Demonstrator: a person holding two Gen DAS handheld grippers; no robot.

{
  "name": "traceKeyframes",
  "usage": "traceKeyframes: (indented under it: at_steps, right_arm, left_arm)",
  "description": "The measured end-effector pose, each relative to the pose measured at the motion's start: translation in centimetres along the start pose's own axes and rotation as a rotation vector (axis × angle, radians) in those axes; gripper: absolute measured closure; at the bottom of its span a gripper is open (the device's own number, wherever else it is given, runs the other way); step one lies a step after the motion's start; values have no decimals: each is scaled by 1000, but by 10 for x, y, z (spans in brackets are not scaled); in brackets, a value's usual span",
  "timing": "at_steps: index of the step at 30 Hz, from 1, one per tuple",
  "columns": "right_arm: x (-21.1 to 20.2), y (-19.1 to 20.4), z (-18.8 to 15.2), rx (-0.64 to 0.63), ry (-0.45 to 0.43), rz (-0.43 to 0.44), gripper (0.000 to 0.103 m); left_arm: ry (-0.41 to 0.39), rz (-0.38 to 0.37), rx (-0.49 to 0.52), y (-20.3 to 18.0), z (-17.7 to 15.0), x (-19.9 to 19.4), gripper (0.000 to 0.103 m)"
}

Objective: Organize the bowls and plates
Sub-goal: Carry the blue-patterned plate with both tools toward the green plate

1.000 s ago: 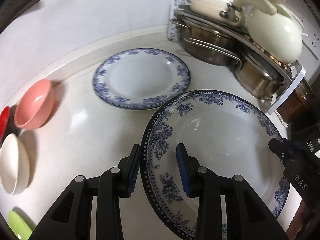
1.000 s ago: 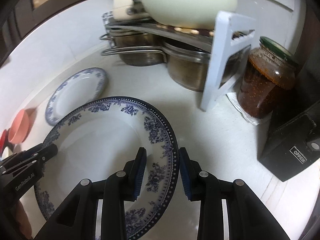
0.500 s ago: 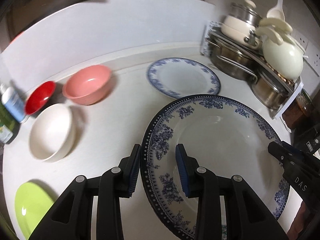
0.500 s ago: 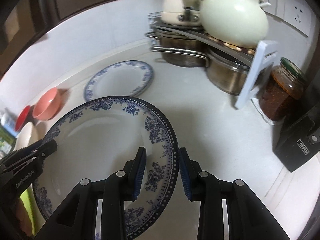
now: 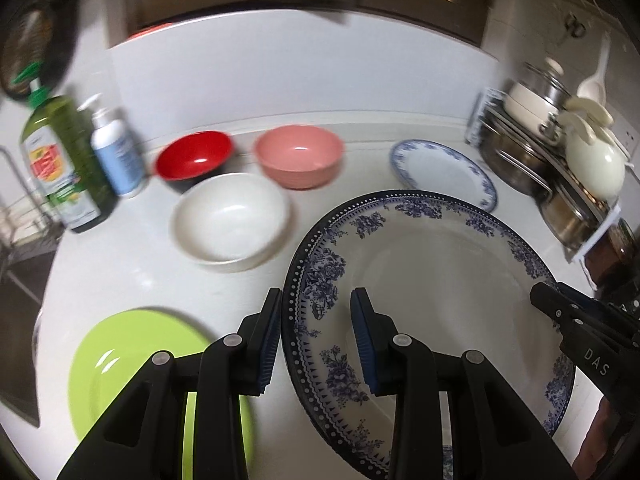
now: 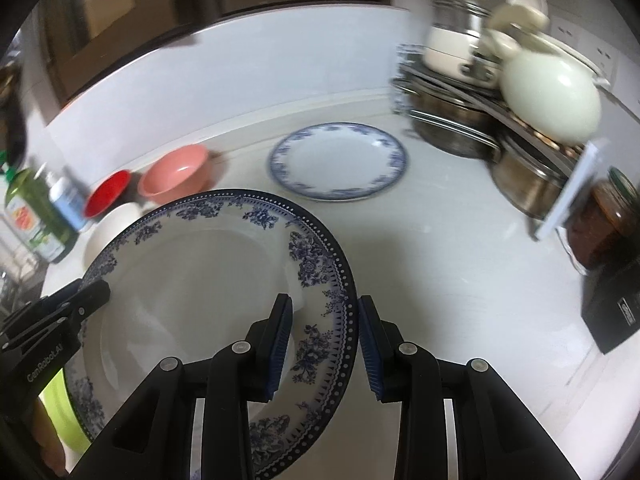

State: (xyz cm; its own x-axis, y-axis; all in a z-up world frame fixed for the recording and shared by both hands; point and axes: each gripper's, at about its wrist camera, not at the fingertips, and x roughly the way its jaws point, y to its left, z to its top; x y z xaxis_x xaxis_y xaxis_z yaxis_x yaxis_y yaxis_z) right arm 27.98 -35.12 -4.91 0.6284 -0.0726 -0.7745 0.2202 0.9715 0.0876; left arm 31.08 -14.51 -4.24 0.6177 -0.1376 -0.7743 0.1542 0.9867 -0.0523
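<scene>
Both in play: left hand-held gripper and right hand-held gripper each pinch opposite rims of the large blue-floral white ceramic plate, carried above the white worktop. Next, I'd judge: lower it level onto a plate stack.

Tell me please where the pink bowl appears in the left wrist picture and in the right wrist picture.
Left wrist view: the pink bowl is at upper centre, behind the white bowl, right of the red bowl.
Right wrist view: the pink bowl is at middle left, beyond the large plate's far rim, beside the red bowl.
Shared landmark: the small blue-rimmed plate, right of the pink bowl in both.
</scene>
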Motion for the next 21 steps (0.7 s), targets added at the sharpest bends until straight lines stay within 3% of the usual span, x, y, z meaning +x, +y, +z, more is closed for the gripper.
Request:
traceKeyframes:
  at_steps: [21]
  right_arm:
    - [-11,145,-27,-218,0,199,69]
  left_arm:
    - [-41,189,-190,141,-46,-64,69]
